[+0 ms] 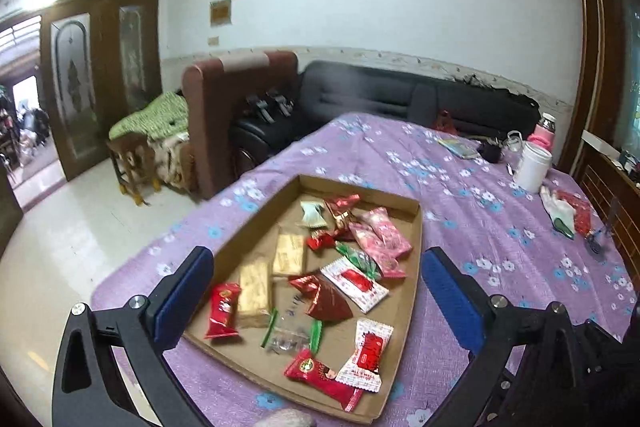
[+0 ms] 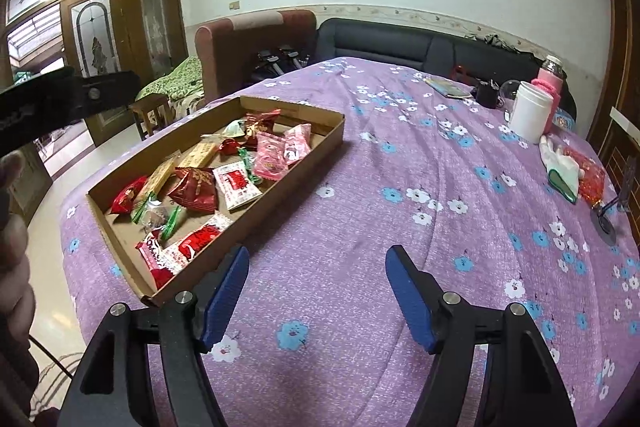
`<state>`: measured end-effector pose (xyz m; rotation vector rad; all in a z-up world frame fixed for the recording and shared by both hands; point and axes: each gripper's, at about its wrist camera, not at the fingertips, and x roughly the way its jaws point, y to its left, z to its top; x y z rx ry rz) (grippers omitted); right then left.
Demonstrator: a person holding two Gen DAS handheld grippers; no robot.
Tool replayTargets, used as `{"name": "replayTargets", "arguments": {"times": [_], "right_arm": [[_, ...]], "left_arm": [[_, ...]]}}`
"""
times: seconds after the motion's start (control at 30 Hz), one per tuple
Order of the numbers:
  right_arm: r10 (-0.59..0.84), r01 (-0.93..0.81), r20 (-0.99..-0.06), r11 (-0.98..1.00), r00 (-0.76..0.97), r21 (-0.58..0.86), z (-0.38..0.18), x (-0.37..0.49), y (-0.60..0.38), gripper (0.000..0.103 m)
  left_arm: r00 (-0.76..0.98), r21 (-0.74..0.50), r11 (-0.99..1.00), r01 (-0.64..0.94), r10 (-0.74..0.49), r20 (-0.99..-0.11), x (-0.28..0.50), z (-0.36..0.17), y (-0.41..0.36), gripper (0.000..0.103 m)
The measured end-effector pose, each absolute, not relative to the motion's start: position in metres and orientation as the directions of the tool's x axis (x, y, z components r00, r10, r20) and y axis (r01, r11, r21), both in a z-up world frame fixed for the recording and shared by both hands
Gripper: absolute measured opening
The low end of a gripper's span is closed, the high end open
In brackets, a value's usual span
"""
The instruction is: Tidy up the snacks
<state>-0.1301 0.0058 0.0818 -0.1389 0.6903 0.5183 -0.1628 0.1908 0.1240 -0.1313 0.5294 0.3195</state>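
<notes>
Left wrist view shows the left gripper with its blue-padded fingers spread wide, nothing between the pads; they hang above the near part of the cardboard tray without touching it. Right wrist view shows the right gripper with its fingers also apart and empty, over bare purple floral cloth just beside the tray's near corner.

The tray is a shallow brown box lid lying flat on the cloth-covered surface. It holds loose wrapped snacks: a red packet at the left, two tan bars lengthwise, pink packets toward the far right, a dark red triangular pouch, white-and-red sachets, and a clear bag with green edges. The tray's long axis runs away from the left camera toward the sofa; from the right wrist it slants from lower left to upper right.

A white jar stands well apart at the far right.
</notes>
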Motion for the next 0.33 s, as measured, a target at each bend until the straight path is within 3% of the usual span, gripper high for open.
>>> {"name": "replayTargets", "arguments": {"times": [0.33], "right_arm": [[0.392,-0.5,-0.66,0.866,0.641,0.029,0.081,-0.125,0.008,0.076]], "left_arm": [[0.74,-0.014,0.945,-0.326,0.246,-0.626,-0.145,0.107,0.192,0.103]]}}
